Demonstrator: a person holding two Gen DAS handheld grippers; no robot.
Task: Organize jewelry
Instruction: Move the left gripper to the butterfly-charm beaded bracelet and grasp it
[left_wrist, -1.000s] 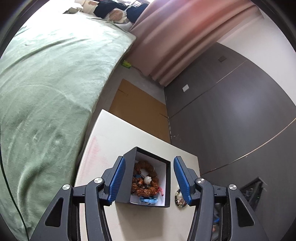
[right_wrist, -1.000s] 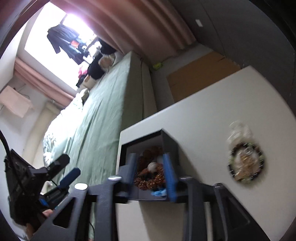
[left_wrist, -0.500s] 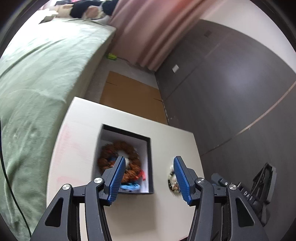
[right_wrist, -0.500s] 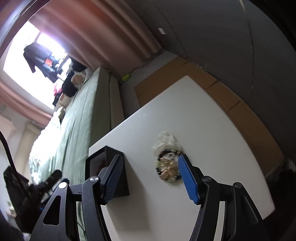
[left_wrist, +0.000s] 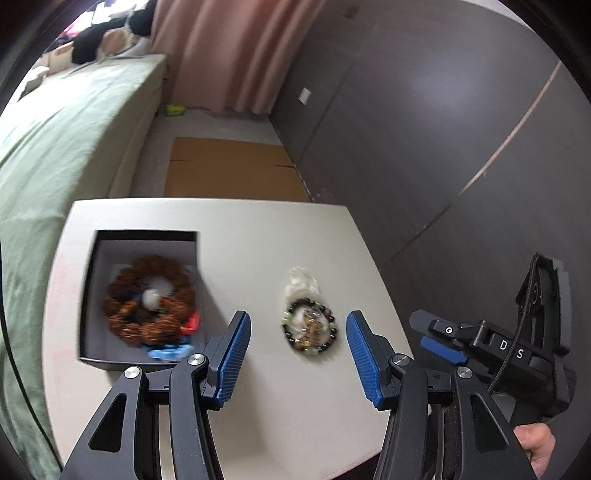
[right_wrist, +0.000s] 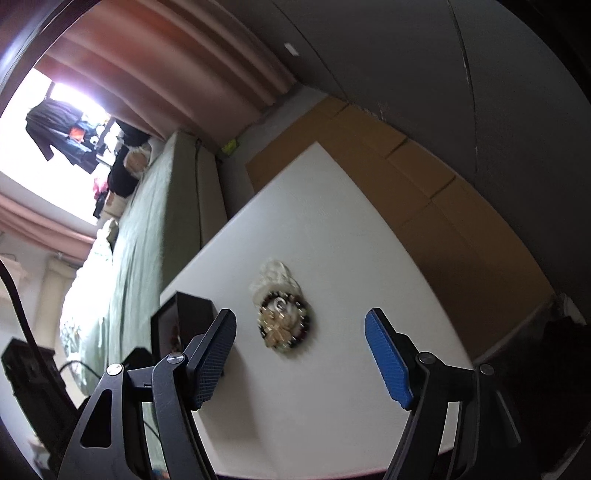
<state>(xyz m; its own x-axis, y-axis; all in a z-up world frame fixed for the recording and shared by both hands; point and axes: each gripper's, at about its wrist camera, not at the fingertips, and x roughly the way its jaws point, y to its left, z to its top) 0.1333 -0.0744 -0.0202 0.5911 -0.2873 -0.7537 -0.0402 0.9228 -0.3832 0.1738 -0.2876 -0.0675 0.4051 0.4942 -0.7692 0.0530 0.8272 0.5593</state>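
Blue ribbed pads line our left tongs (left_wrist: 298, 354), which stand wide open with nothing between them, poised over the white worktop (left_wrist: 258, 236). Just ahead of the gap lies a dark beaded bracelet (left_wrist: 310, 329) with gold pieces bunched inside its ring, and a pale, translucent bracelet (left_wrist: 303, 282) touches its far side. To the left, apart from these, sits a black jewelry box (left_wrist: 142, 299) with a white lining; a chunky brown bead bracelet (left_wrist: 149, 304) rests inside it around a small white bead, with red and blue bits at its near edge. At the far right we see our right tongs (right_wrist: 300, 354) from the side; in their own view they also gape wide and hold nothing, the dark bracelet lying ahead between the pads and the box at the left pad. Beyond the worktop lie flat cardboard (left_wrist: 231, 168) on the floor, a green-covered bed (left_wrist: 62, 136) to the left, a pink curtain (left_wrist: 229, 55), and a dark panelled wall (left_wrist: 424, 110).
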